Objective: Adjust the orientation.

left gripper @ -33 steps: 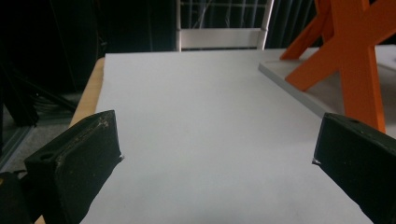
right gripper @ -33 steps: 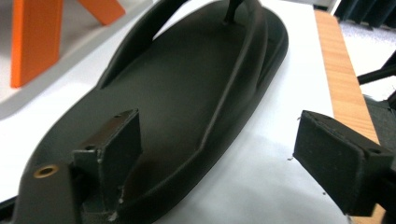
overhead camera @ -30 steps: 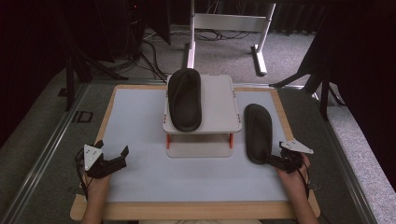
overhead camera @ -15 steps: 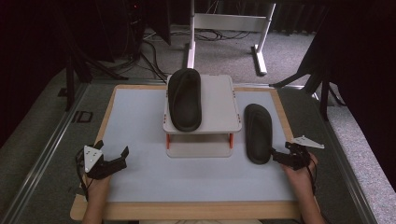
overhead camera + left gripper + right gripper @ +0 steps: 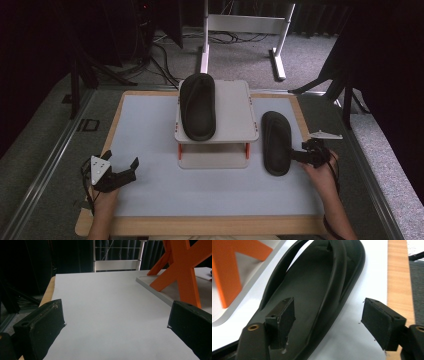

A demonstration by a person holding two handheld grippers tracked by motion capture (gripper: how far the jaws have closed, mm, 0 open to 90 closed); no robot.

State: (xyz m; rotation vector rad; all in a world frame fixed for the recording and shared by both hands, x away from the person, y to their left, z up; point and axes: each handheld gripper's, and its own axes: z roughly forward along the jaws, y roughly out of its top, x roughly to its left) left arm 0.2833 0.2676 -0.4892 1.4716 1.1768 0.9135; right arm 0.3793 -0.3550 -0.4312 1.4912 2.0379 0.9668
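Dark curtains ring the white-topped table [image 5: 150, 125]. Near its right edge lies a black sandal [image 5: 276, 142] — the right gripper [image 5: 327, 322] straddles its heel rim, jaws apart and just narrowing, not pressing. Near the front left corner, the left gripper [image 5: 120, 170] rests gaping — nothing between.

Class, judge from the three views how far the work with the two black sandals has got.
Done: one sandal lies on the small raised stand. In hand: the right gripper, jaws apart and just closing, straddles the rim of the second sandal, which lies on the table mat; no grip yet. The left gripper waits open. Left, probably: grasp it and set it beside the first.
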